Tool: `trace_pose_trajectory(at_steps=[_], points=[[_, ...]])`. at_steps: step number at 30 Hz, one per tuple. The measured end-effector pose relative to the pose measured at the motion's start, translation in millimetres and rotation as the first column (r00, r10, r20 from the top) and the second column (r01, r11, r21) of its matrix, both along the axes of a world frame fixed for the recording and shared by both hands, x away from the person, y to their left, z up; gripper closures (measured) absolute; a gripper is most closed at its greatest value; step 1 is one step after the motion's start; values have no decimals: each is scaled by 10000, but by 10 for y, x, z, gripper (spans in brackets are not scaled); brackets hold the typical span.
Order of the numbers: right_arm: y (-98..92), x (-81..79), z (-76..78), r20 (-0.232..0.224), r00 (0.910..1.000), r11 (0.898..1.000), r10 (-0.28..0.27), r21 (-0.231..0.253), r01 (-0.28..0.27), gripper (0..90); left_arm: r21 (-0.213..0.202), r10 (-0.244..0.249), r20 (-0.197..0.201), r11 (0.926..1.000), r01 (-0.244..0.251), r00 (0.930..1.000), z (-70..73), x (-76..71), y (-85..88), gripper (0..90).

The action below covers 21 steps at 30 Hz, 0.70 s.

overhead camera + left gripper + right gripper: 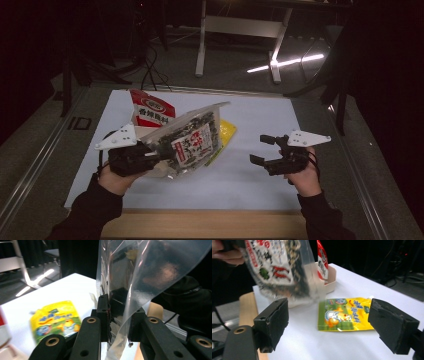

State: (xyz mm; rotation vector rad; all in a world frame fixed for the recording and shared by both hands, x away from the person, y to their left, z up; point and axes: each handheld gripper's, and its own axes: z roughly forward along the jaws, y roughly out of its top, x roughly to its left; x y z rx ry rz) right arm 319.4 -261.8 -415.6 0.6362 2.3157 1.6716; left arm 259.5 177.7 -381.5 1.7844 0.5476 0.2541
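High view: clear snack bag point(190, 139), long axis slanting up-right.

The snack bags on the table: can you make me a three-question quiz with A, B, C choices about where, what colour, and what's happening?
1. Where does the yellow pouch lie?
A. flat on the table
B. in the tub
C. in a gripper

2. What colour is the packet standing in the tub?
A. blue
B. red
C. green

3. What is the left gripper doing?
A. hanging open
B. pinching the clear bag
C. holding the yellow pouch

Answers: 1 A, it lies flat on the white surface. 2 B, red with a white label. 3 B, the plastic sits clamped between its jaws.
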Motion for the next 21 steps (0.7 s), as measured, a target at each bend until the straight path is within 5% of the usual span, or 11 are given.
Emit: trace_pose_trajectory(at_steps=[12,21], points=[[-92,25,-149,-360,9993,9996,60,280,-49,145,348,1098,195,9933,-1105,9938,84,197,541,776],[-113,43,-177,-463,9989,9998,-35,198,44,145,619,1296,255,9895,-1309,9912,21,309,863,775]])
